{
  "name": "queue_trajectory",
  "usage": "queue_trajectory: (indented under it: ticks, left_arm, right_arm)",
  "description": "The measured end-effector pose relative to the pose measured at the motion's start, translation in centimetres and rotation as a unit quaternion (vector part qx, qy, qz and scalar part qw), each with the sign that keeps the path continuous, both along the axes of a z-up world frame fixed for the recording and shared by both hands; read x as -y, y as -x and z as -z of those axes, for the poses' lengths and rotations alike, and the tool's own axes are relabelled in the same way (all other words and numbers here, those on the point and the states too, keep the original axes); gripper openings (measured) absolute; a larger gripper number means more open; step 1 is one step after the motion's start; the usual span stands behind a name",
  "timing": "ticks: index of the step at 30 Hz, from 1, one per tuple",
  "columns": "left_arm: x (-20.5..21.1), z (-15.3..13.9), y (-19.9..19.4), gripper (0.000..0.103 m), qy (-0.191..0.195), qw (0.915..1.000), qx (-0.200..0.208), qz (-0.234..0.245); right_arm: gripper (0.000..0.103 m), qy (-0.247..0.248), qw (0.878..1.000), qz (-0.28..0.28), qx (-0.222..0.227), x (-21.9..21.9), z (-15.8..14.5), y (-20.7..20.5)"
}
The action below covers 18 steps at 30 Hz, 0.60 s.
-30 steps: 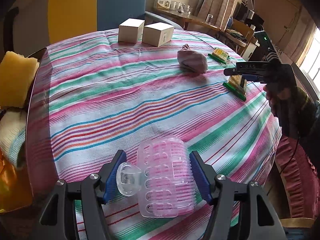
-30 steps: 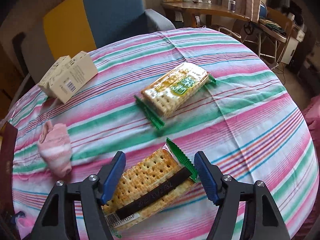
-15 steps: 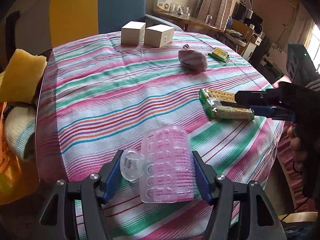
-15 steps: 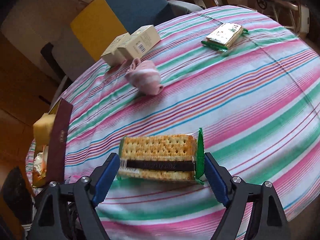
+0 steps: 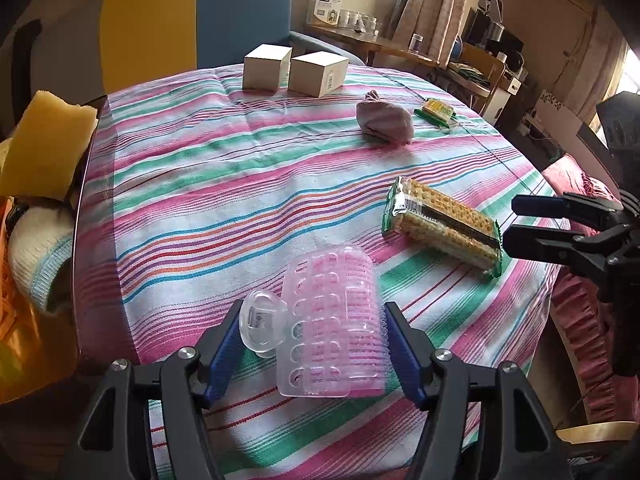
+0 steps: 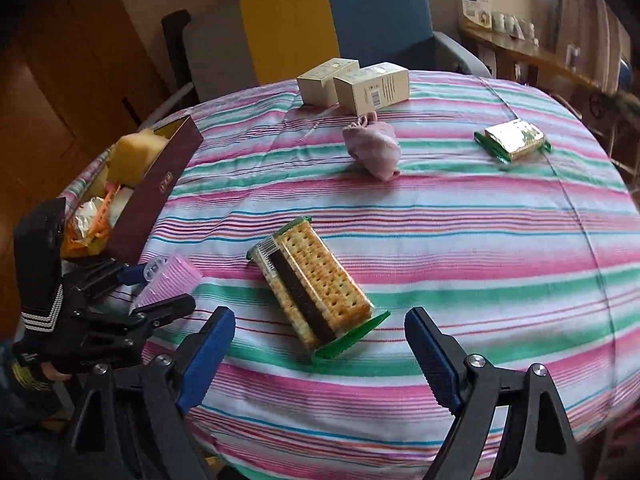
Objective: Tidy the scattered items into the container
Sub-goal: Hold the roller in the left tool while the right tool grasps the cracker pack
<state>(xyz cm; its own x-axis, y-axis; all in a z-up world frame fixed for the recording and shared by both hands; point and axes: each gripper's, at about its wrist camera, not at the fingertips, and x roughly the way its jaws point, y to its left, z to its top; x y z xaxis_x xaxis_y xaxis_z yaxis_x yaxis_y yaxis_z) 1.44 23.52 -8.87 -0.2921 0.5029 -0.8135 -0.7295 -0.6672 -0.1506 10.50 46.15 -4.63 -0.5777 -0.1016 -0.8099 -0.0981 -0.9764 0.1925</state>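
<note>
Crackers (image 6: 312, 284) now lie on the tabletop (image 6: 480, 220), released by the widening right hand-held gripper (image 6: 320, 344); left hand-held gripper (image 5: 310, 344) grips a roller (image 5: 332, 320). Edge box (image 6: 160, 184) holds a sponge (image 6: 136, 152).

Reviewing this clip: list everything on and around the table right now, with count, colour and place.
tablecloth: one, pink, green and white stripes, over the table.
hair roller: one, clear pink, between the left jaws.
cracker pack: one, tan with green ends, lying near the right gripper, untouched.
small snack pack: one, gold and green, far right.
sock: one, pink, bunched, mid-table.
cartons: two, cream, side by side at the far edge.
container: one, maroon box, left edge, holding a yellow sponge and other items.
armchair: one, blue and yellow, behind the table.
left gripper: shut on the roller.
right gripper: empty, jaws opening.
</note>
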Motion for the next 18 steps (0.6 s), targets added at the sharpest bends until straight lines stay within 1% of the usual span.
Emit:
queue_trajectory:
  ticks: [3,6,9,14,16,17,18]
  left_arm:
    - [0.1,0.0,0.2,0.067,-0.004,1.0,0.003,0.002]
    - [0.2,0.0,0.4,0.068,-0.01,0.9999,0.008,0.004]
    - [0.2,0.0,0.5,0.068,-0.013,0.9999,0.01,0.005]
    - [0.2,0.1,0.6,0.068,-0.016,0.9998,0.009,0.002]
    - [0.1,0.1,0.6,0.068,-0.015,0.9999,0.008,-0.001]
    - [0.1,0.1,0.6,0.068,-0.014,0.9999,0.008,-0.002]
    - [0.0,0.1,0.6,0.068,-0.014,0.9999,0.008,-0.001]
  right_arm:
    - [0.089,-0.033,0.999,-0.031,0.006,0.5,0.1,1.7]
    - [0.089,-0.05,0.996,-0.076,0.014,1.4,0.5,2.9]
    - [0.089,-0.072,0.993,-0.091,0.022,1.5,1.1,4.0]
    - [0.088,-0.088,0.992,-0.09,0.031,0.3,2.0,5.2]
    - [0.08,-0.087,0.991,-0.093,0.034,0.1,2.4,5.3]
    - [0.072,-0.087,0.991,-0.095,0.035,0.0,2.6,5.4]
    - [0.061,-0.087,0.991,-0.096,0.036,0.0,2.7,5.4]
